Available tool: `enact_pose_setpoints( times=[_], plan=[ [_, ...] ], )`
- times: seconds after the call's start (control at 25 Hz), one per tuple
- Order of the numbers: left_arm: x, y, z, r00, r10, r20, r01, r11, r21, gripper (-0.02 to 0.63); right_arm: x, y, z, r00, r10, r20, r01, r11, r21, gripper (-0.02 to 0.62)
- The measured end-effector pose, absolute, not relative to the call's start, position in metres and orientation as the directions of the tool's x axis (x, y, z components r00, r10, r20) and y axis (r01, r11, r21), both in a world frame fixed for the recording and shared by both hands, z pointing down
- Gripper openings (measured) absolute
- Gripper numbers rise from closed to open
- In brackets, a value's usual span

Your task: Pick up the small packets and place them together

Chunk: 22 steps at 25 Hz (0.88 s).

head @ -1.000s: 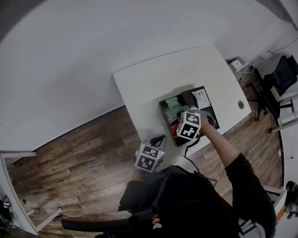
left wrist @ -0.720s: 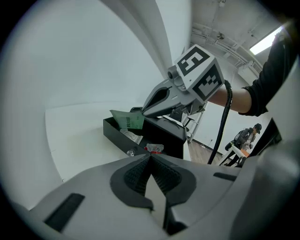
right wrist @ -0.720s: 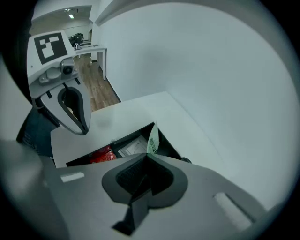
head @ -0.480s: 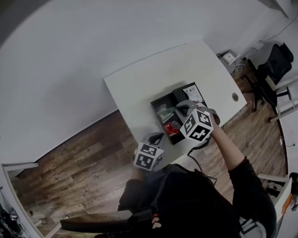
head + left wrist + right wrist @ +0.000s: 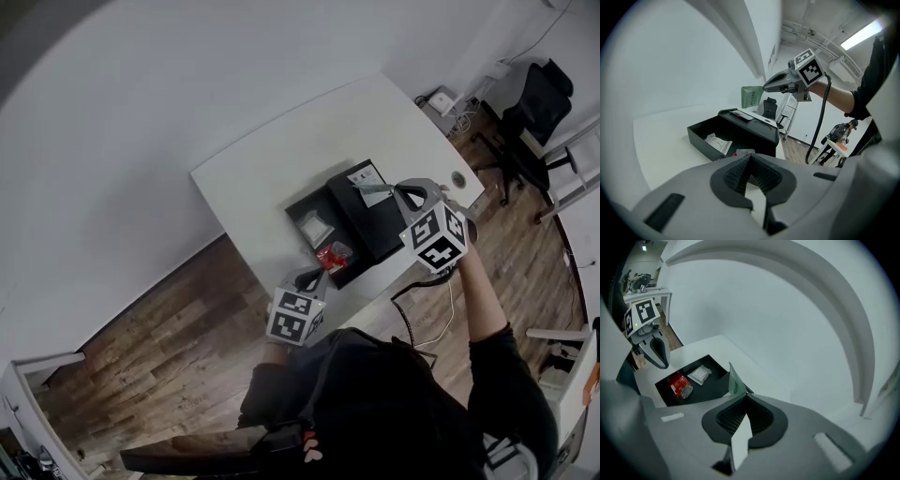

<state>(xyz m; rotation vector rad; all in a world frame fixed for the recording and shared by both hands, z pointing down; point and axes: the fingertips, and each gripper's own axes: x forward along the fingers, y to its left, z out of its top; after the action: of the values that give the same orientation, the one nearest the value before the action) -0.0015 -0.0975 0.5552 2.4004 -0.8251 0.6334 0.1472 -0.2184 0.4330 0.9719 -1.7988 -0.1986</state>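
Observation:
An open black box (image 5: 302, 205) sits on the white table (image 5: 253, 169) with its lid (image 5: 375, 220) lying beside it. A white packet (image 5: 314, 228) and a red packet (image 5: 333, 255) lie in the box; both show in the right gripper view, white packet (image 5: 699, 374) and red packet (image 5: 680, 385). My right gripper (image 5: 364, 189) hangs in the air above the lid, shut on a green packet (image 5: 735, 383) that stands up from its jaws; the green packet (image 5: 751, 97) also shows in the left gripper view. My left gripper (image 5: 314, 278) is shut and empty, at the table's near edge in front of the box.
A white label (image 5: 364, 176) lies on the lid. The table has a cable hole (image 5: 457, 178) near its right corner. A black office chair (image 5: 530, 122) and metal racks stand on the wooden floor to the right. A cable hangs from the right gripper.
My right gripper has risen out of the box with the green packet and swung right, over the lid. The left gripper has barely shifted.

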Motion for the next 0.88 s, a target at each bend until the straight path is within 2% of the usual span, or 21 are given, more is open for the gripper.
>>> enact_pose_setpoints(
  times=[0.16,0.32,0.88],
  plan=[
    [0.002,-0.097,0.557,0.707,-0.414,0.574,-0.658,-0.682,0.319,0.002,0.185,-0.214,0.444,-0.048,-0.707,0.706,-0.551,0.608,0.572,0.002],
    [0.005,-0.095,0.559,0.705,-0.407,0.581,-0.657,-0.683,0.318,0.002,0.195,-0.198,0.481,0.001,-0.671,0.741,-0.513,0.636,0.576,0.002],
    [0.006,-0.095,0.562,0.703,-0.410,0.581,-0.663,-0.674,0.326,0.002,0.174,-0.162,0.552,-0.022,-0.532,0.846,-0.508,0.735,0.449,0.002]
  ],
)
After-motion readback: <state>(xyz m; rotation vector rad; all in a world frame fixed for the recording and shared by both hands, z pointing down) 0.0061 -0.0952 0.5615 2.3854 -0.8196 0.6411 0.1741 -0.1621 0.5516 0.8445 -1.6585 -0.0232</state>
